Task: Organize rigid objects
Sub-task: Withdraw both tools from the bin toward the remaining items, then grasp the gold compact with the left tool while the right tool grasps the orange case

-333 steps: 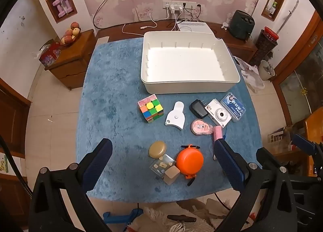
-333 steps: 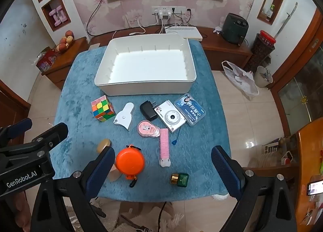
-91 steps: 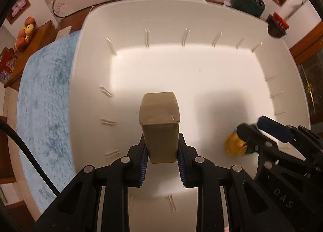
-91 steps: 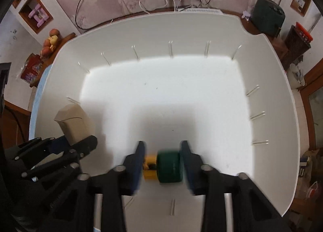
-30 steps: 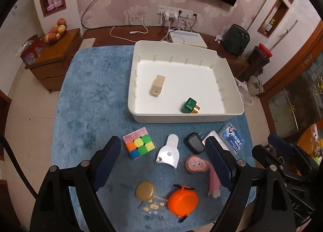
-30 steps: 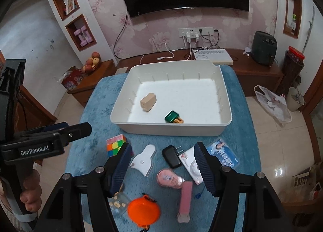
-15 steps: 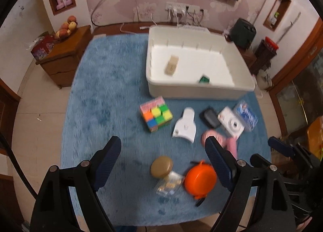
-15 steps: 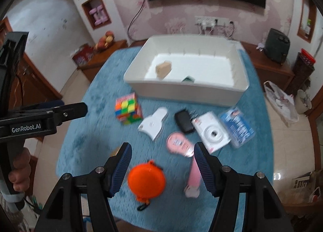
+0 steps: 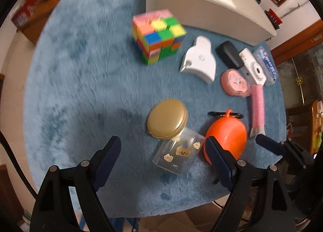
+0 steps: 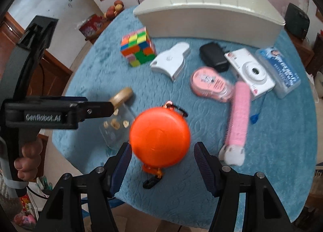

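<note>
My left gripper hangs open just above a clear jar with a gold lid that lies on its side on the blue rug. My right gripper is open too, its fingers either side of a round orange case and not touching it. Beyond lie a colour cube, a white holder, a black charger, a white camera, a pink round case and a pink brush. The white bin stands at the far side.
A blue-labelled clear box lies at the right rug edge. The rug's near edge drops off just below both grippers. A wooden cabinet with fruit stands far left. A hand holds the left gripper's handle at the left of the right wrist view.
Both grippers have sunk toward the near end of the rug; the jar and the orange case now loom large between their fingers. Neither gripper's opening has altered.
</note>
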`<state>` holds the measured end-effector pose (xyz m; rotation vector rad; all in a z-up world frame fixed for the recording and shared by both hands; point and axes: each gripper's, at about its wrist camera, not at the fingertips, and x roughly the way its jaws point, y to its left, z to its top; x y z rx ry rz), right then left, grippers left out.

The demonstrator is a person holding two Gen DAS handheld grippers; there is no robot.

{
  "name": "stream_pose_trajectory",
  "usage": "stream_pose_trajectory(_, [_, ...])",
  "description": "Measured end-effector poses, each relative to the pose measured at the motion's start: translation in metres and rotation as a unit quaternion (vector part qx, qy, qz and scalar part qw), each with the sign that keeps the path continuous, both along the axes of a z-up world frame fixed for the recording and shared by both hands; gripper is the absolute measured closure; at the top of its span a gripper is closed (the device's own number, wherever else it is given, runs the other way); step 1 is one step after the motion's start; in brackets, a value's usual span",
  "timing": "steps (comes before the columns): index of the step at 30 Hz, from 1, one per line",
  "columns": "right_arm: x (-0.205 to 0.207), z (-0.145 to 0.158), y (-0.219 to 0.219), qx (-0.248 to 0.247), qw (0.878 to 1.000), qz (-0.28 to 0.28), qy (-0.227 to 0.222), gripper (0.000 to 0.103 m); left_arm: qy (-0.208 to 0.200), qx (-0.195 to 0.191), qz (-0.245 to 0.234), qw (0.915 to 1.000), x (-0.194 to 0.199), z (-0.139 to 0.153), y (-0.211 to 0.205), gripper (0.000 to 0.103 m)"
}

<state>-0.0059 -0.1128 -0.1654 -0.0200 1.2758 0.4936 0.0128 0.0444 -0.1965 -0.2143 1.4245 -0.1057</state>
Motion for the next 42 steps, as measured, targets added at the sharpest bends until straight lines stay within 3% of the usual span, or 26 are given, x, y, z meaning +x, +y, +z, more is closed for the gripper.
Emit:
stream_pose_trajectory(15, [0.008, -0.02, 0.011, 0.002, 1.0, 0.009, 0.015, 0.03, 0.04, -0.074, 0.061, 0.9945, 0.014, -0.041, 0.011, 0.017])
stream_pose_trajectory(26, [0.019, -0.034, 0.027, -0.022, 0.999, 0.021, 0.03, 0.023, 0.079, -0.08, 0.087, 0.9898, 0.035, -0.049, -0.002, 0.017])
stream_pose_trajectory(32, [0.023, -0.041, 0.036, -0.04, 0.999, 0.024, 0.026, 0.022, 0.119, -0.072, 0.14, 0.9803, 0.052, -0.054, 0.001, 0.021])
stream_pose_trajectory(42, [0.021, -0.046, 0.045, -0.05, 0.998, 0.027, 0.025, 0.022, 0.168, -0.107, 0.204, 0.9585, 0.065, -0.069, 0.028, 0.026])
